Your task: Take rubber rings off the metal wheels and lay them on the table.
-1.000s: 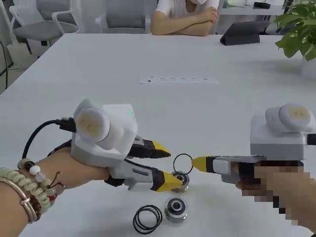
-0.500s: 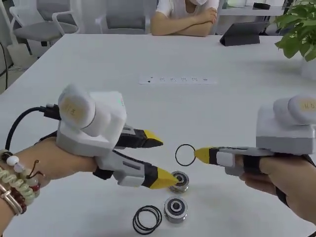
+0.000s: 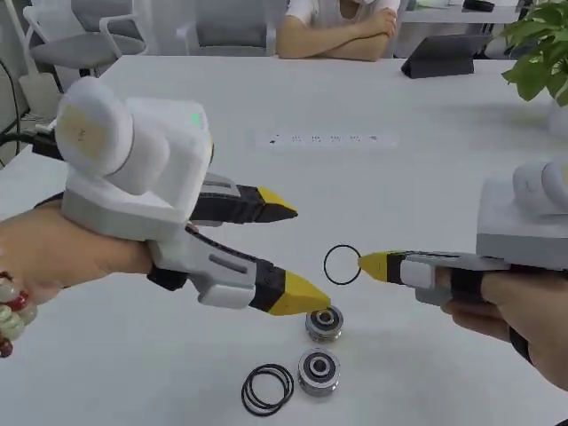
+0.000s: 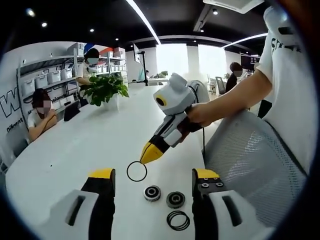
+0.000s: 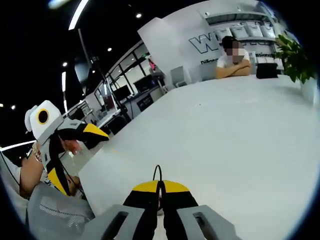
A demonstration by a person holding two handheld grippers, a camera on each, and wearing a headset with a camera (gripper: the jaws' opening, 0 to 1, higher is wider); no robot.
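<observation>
My right gripper (image 3: 364,264) is shut on a thin black rubber ring (image 3: 342,264), which hangs in the air above the table. Below it stand two metal wheels, one (image 3: 324,323) behind the other (image 3: 318,371). A small pile of black rings (image 3: 268,388) lies left of the near wheel. My left gripper (image 3: 293,250) is open, raised above and left of the far wheel, holding nothing. In the left gripper view the held ring (image 4: 136,171) hangs off the right gripper (image 4: 150,152), above the wheels (image 4: 152,192) and the loose rings (image 4: 178,220). The right gripper view shows the ring (image 5: 157,175) edge-on between shut jaws.
The white table (image 3: 426,160) stretches far back. A power strip (image 3: 324,138) lies mid-table, with a dark tablet (image 3: 442,55) and a plant (image 3: 540,53) at the far right. A person (image 3: 333,27) sits at the far edge with folded arms.
My left gripper has lifted off the far wheel and pulled back to the left. The right gripper, still holding the ring, has drawn it a little right and away from the wheel.
</observation>
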